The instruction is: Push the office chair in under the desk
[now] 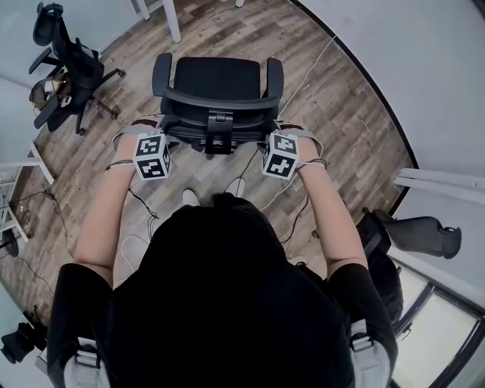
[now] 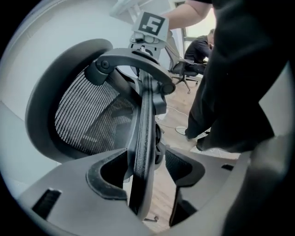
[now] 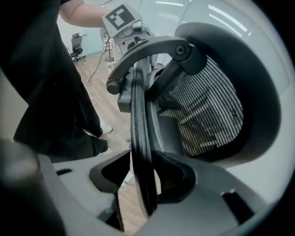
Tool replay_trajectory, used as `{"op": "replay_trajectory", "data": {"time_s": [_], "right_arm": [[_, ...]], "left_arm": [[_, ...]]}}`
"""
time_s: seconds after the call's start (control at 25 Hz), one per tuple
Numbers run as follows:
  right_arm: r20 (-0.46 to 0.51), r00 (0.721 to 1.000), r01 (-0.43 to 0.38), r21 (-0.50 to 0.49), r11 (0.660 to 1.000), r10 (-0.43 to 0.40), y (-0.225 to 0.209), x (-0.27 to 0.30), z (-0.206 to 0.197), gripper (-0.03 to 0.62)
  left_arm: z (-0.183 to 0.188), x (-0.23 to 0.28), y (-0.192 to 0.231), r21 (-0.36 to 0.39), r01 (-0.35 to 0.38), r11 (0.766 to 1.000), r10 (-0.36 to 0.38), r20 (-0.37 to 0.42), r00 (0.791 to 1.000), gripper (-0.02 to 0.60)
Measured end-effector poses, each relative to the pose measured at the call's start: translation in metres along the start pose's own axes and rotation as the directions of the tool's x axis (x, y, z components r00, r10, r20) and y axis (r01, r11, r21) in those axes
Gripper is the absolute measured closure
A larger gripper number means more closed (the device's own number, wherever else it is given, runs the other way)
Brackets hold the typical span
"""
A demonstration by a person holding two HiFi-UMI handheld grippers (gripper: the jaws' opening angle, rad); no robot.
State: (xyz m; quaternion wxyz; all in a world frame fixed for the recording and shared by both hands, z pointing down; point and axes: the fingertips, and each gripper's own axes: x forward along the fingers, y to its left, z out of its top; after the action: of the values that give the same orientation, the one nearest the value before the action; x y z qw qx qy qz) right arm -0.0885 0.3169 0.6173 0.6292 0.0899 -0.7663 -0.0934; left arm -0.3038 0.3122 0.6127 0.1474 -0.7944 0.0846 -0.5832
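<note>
A black office chair (image 1: 216, 76) with a mesh back stands on the wood floor in front of me, its seat facing away. I stand behind it with one gripper at each upper corner of the backrest. My left gripper (image 2: 146, 168) straddles the thin backrest rim (image 2: 143, 133), which runs between the wide jaws with a gap on the right side. My right gripper (image 3: 144, 175) straddles the same rim (image 3: 138, 120) at the other corner, also with room beside it. In the head view only the marker cubes of the left gripper (image 1: 155, 140) and right gripper (image 1: 282, 140) show.
White desk legs (image 1: 170, 19) stand just beyond the chair at the top. A second black chair (image 1: 68, 64) is at the far left, another dark chair (image 1: 420, 231) at the right. Cables (image 1: 140, 204) trail over the floor by my feet.
</note>
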Motion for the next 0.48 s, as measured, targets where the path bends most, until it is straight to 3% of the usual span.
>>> {"op": "replay_trajectory", "data": {"time_s": [0.24, 0.48], "right_arm": [[-0.042, 0.999, 0.006, -0.046, 0.999, -0.008, 0.002, 0.007, -0.002, 0.465], [-0.068, 0.998, 0.011, -0.083, 0.996, -0.017, 0.005, 0.008, -0.001, 0.484]], "left_arm": [[0.000, 0.011, -0.002, 0.036, 0.012, 0.999, -0.011, -0.051, 0.999, 0.396], [0.000, 0.019, 0.000, 0.081, -0.037, 0.996, 0.043, -0.074, 0.996, 0.483]]}}
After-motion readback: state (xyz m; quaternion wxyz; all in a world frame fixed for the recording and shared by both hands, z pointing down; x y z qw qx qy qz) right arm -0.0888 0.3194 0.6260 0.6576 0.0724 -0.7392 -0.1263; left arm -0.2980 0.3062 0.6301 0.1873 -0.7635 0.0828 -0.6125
